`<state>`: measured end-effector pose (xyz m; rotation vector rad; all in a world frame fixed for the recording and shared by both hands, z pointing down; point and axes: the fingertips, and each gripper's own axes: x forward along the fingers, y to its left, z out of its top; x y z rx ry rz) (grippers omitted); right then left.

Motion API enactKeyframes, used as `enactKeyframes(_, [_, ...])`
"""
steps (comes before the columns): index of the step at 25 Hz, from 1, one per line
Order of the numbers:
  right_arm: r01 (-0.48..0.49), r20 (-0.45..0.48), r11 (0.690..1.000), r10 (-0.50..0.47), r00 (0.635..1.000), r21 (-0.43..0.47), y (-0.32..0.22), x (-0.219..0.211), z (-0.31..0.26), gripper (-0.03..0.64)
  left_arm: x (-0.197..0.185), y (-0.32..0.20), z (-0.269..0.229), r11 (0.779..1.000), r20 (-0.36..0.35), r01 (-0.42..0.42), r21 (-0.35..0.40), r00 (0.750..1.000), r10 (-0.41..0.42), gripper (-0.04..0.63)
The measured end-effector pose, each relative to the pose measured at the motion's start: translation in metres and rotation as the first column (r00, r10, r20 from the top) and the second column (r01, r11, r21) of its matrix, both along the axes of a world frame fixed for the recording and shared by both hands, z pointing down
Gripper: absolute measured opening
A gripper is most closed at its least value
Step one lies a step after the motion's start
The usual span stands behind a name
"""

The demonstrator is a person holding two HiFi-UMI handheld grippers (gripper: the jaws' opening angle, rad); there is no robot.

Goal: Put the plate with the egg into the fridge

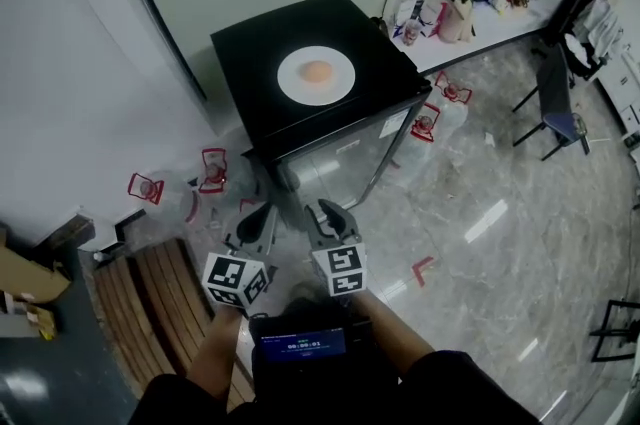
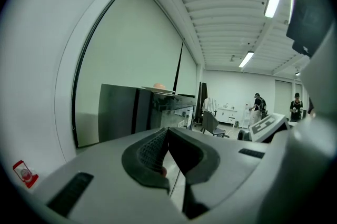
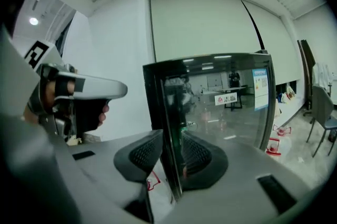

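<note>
**Door comes first: both grippers low at the fridge front, plate up on top**

Nearest the head camera, a small black box with a lit blue screen (image 1: 298,345) sits between the person's forearms. Just beyond it are the left gripper (image 1: 262,213) and the right gripper (image 1: 328,211), side by side and aimed at the low black fridge (image 1: 250,73). The left gripper's jaws are pressed together on nothing. The right gripper's jaws stand a little apart and hold nothing. In its own view the dark upright edge of the fridge's glass door (image 1: 340,163) lines up with the gap, though the pads do not press on it.

The white round plate (image 1: 337,83) with the pale orange egg (image 1: 317,71) rests on the fridge top, above and beyond both grippers. The door looks shut, so opening it probably comes first, and the right gripper is the better placed for that upright edge.

Open stone floor (image 1: 500,243) lies to the right, with room to swing the door. Clear red-labelled bottles (image 1: 212,171) stand close on both sides of the fridge and could crowd the sweep
</note>
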<state>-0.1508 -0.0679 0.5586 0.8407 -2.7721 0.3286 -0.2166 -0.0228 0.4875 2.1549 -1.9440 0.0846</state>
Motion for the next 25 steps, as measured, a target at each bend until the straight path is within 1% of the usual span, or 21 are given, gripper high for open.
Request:
enactKeyframes(2, [-0.036,-0.030,0.999,0.036,0.999,0.003,-0.003,-0.006,0.014,0.092,-0.010,-0.003,-0.002,1.000,0.000,-0.007,-0.001,1.000,0.007,0.008])
enactKeyframes(4, [-0.096,-0.056,0.994,0.099,0.993,0.059,-0.008,-0.014,0.021,0.092,-0.021,-0.010,-0.002,1.000,-0.003,-0.023,0.004,1.000,0.023,0.008])
enactKeyframes(6, [-0.163,-0.083,0.978,0.174,0.981,0.128,-0.008,-0.025,0.028,0.092,-0.030,-0.016,0.003,0.998,0.005,-0.064,0.003,0.998,0.064,0.008])
enactKeyframes(8, [-0.217,-0.109,0.961,0.237,0.965,0.172,-0.004,-0.043,0.037,0.092,-0.040,-0.020,0.008,0.992,0.022,-0.126,0.001,0.992,0.126,0.008])
enactKeyframes(10, [-0.263,-0.129,0.945,0.290,0.948,0.195,0.001,-0.065,0.043,0.092,-0.051,-0.023,0.011,0.980,0.037,-0.199,0.003,0.979,0.199,0.008])
enactKeyframes(12, [-0.326,-0.143,0.924,0.357,0.923,0.199,0.004,-0.080,0.049,0.092,-0.061,-0.024,0.013,0.959,0.041,-0.283,0.002,0.958,0.283,0.008])
enactKeyframes(13, [-0.367,-0.149,0.909,0.398,0.905,0.199,0.005,-0.085,0.052,0.092,-0.065,-0.023,0.014,0.946,0.041,-0.325,-0.001,0.945,0.324,0.008])
enactKeyframes(15, [-0.454,-0.164,0.868,0.487,0.858,0.201,0.004,-0.090,0.058,0.092,-0.075,-0.022,0.017,0.918,0.047,-0.396,-0.012,0.917,0.396,0.008])
enactKeyframes(17, [-0.531,-0.180,0.821,0.566,0.805,0.209,0.000,-0.091,0.060,0.092,-0.083,-0.021,0.017,0.894,0.047,-0.448,-0.020,0.893,0.448,0.008])
enactKeyframes(20, [-0.605,-0.212,0.752,0.657,0.724,0.261,-0.002,-0.089,0.058,0.092,-0.091,-0.018,0.017,0.863,0.043,-0.505,-0.025,0.862,0.505,0.008])
enactKeyframes(22, [-0.662,-0.210,0.695,0.718,0.664,0.281,-0.002,-0.088,0.058,0.092,-0.093,-0.017,0.020,0.845,0.039,-0.534,-0.029,0.844,0.535,0.008])
enactKeyframes(25, [-0.765,-0.169,0.596,0.803,0.572,0.242,-0.006,-0.084,0.057,0.092,-0.096,-0.020,0.024,0.828,0.039,-0.561,-0.031,0.827,0.561,0.008])
